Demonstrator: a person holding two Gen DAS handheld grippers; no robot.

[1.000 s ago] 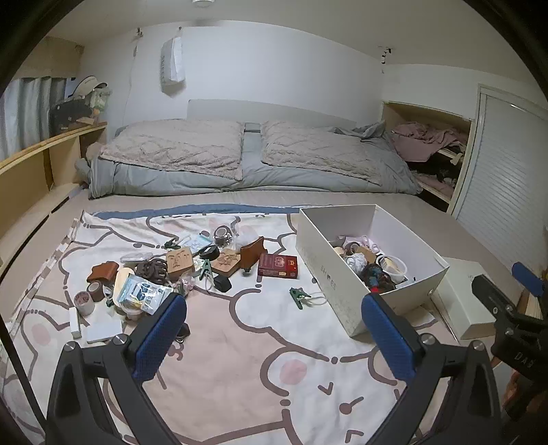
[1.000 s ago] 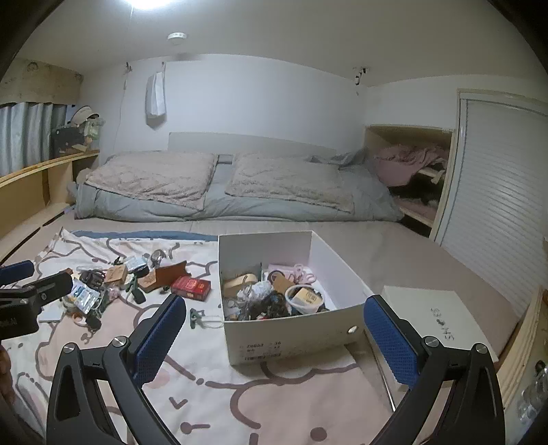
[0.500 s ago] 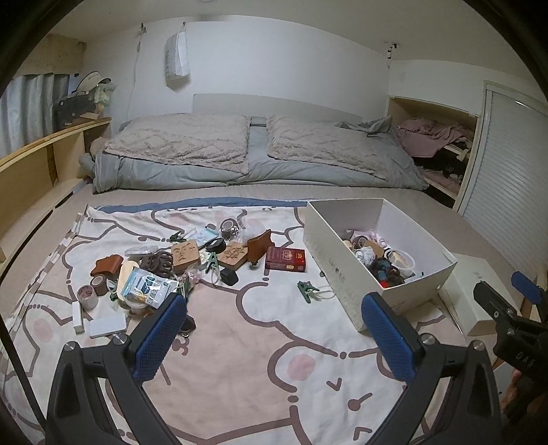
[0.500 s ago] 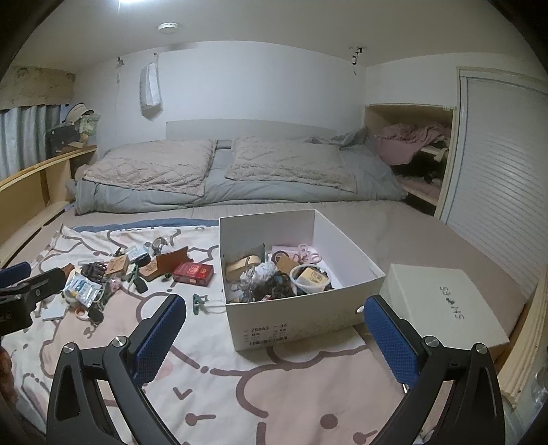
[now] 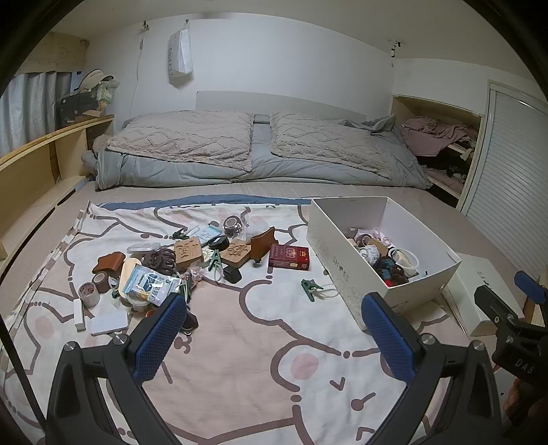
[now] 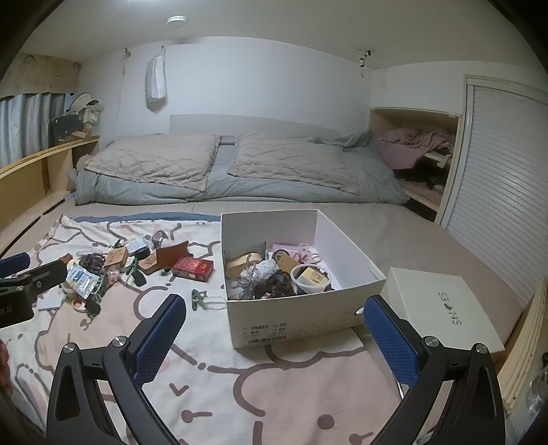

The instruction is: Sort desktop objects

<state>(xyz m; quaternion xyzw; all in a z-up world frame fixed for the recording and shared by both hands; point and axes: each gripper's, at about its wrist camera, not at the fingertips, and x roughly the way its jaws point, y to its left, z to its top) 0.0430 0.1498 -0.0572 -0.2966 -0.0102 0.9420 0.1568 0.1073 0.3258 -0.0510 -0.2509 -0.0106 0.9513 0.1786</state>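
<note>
Hovering wide open and empty above the cartoon blanket [image 5: 239,342]: left gripper [image 5: 274,328] facing the loose clutter [image 5: 191,260] at centre left, right gripper [image 6: 275,328] fronting the white shoebox [image 6: 294,318], probably the collecting bin. Lying nearest the box, seemingly a green clip [image 5: 310,285].

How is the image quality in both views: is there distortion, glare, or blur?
Left wrist view: strong fisheye bending, black corners, dim even light, no glare; the red box is sharp. Right wrist view: same bending; the ceiling lamp is bright but without flare; the label on the white box is readable, its small print not.
</note>
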